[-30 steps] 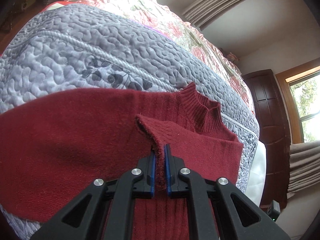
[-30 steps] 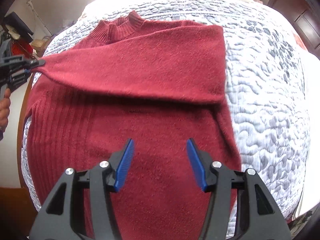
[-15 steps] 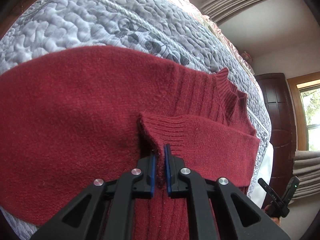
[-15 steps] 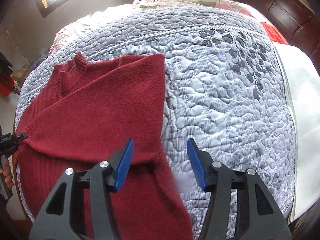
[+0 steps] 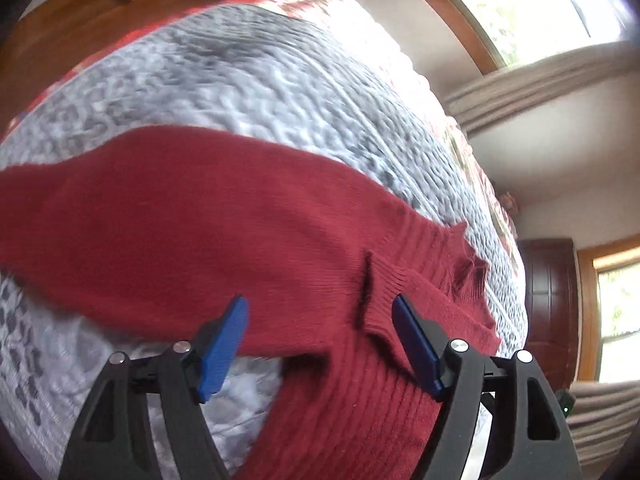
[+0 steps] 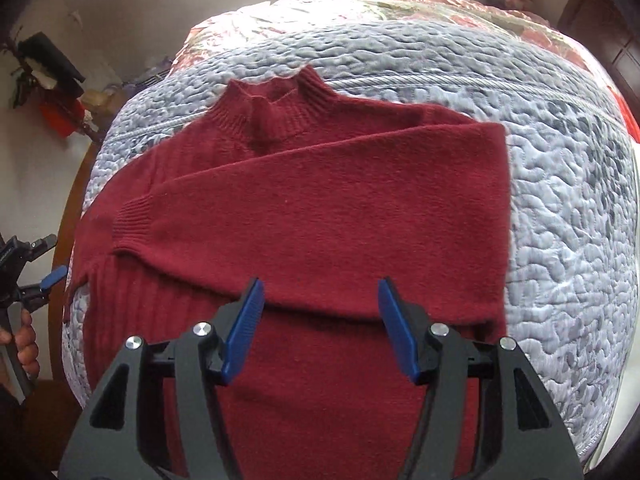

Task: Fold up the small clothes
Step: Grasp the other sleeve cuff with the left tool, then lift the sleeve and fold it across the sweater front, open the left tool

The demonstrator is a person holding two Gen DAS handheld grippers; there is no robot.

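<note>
Red knit sweater (image 6: 320, 216) lies flat on bed's grey quilt (image 6: 560, 208), collar toward far edge of bed. One sleeve (image 6: 304, 184) already folded across chest, ribbed cuff (image 6: 134, 228) resting near sweater's left side. Left gripper (image 5: 320, 344) spread wide, holding nothing, cuff just ahead of its fingers. Right gripper (image 6: 320, 328) also spread, empty, hovering over lower body. Judged approx. a third done: other sleeve & bottom fold-up left. Sweater soft, fuzzy, ribbed at collar, cuff & lower body; quilt puffy w/ stitched pebble texture.
</note>
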